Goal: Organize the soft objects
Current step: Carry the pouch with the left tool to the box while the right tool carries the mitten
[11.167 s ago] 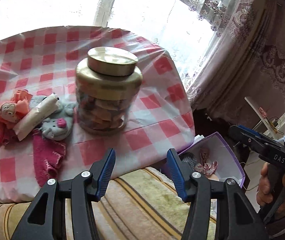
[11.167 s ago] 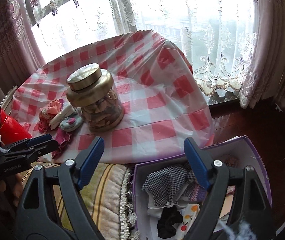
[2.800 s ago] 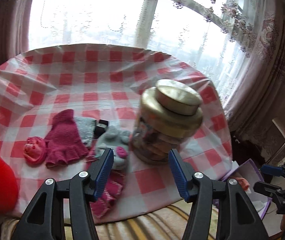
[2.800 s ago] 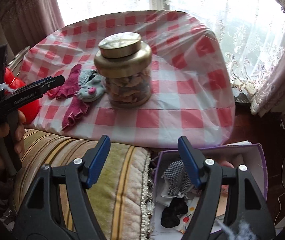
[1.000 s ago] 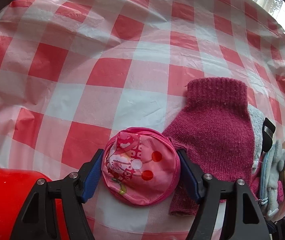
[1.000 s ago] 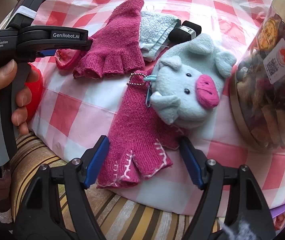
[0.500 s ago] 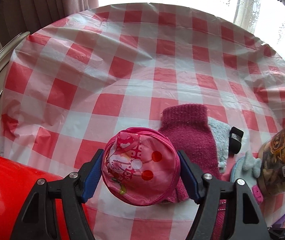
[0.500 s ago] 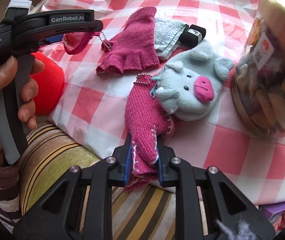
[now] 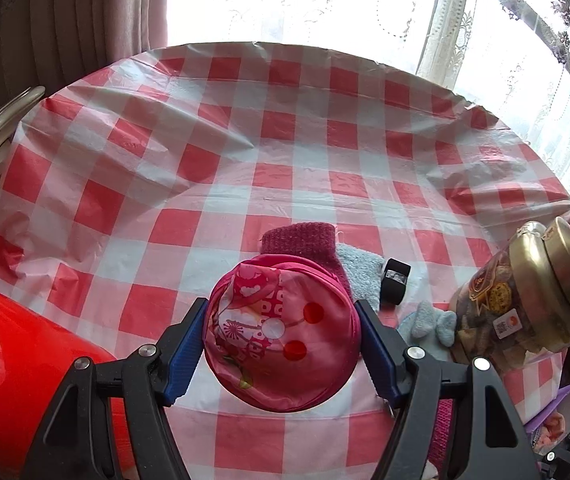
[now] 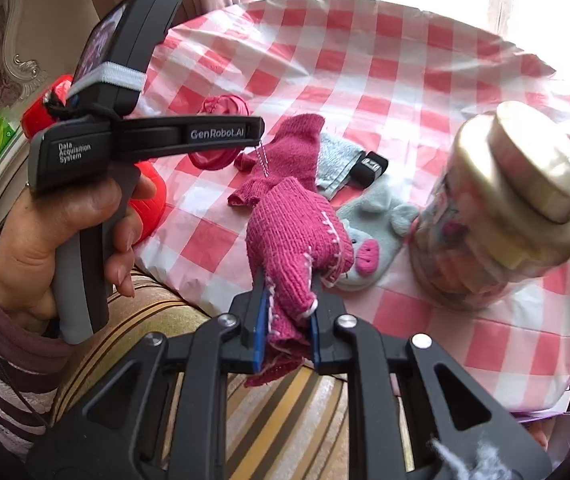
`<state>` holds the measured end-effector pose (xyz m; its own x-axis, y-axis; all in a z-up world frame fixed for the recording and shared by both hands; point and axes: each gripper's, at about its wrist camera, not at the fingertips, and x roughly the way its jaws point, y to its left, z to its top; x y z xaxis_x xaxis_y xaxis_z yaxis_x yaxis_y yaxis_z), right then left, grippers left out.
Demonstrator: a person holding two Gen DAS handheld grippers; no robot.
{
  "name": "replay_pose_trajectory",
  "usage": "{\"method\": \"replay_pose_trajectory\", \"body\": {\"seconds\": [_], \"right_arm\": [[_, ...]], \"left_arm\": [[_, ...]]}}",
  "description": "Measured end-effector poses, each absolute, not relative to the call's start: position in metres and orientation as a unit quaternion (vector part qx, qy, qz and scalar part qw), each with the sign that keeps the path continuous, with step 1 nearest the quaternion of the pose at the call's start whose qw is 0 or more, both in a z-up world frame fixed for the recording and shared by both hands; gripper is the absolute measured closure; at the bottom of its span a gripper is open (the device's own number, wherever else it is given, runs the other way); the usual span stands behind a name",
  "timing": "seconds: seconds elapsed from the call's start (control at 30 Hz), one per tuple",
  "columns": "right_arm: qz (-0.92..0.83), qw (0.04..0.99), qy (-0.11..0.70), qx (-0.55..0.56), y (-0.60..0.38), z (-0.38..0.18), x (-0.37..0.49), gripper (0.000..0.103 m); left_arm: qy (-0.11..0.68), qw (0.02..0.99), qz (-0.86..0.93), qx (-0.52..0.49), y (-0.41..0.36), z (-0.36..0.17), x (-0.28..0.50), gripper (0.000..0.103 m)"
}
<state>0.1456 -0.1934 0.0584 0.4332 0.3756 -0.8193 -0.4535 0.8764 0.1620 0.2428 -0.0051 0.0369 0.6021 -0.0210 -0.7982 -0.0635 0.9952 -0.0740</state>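
glove (image 10: 297, 240) upright, cuff up | right gripper (image 10: 285, 320) closing on it | left gripper (image 9: 281, 344) grasping pouch (image 9: 281, 332)

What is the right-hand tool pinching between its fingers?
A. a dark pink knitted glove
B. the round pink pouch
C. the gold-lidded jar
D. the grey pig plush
A: the right gripper has its fingers closing on the dark pink knitted glove, lifted clear of the checked tablecloth; the pig plush lies behind it.

"GenRobot.AI" on left gripper (image 10: 227, 160) ("Data Acquisition System" on handle)
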Motion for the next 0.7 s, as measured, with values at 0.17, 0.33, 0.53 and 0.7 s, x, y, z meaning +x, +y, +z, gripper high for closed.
{"method": "replay_pose_trajectory", "body": {"seconds": [0.17,0.33,0.53,0.7], "right_arm": [[0.218,0.856,0.467,-0.042,-0.211,0.064,0.138,0.083],[0.201,0.86,0.468,-0.036,-0.225,0.063,0.131,0.083],[0.177,0.868,0.462,-0.034,-0.239,0.068,0.122,0.083],[0.158,0.876,0.454,-0.032,-0.253,0.075,0.113,0.083]], "left_arm": [[0.434,0.899,-0.005,-0.06,-0.013,0.044,0.227,0.031],[0.424,0.903,-0.027,-0.058,-0.028,0.049,0.209,0.031],[0.426,0.902,-0.055,-0.051,-0.05,0.05,0.192,0.031],[0.425,0.901,-0.073,-0.049,-0.066,0.052,0.18,0.031]]}}
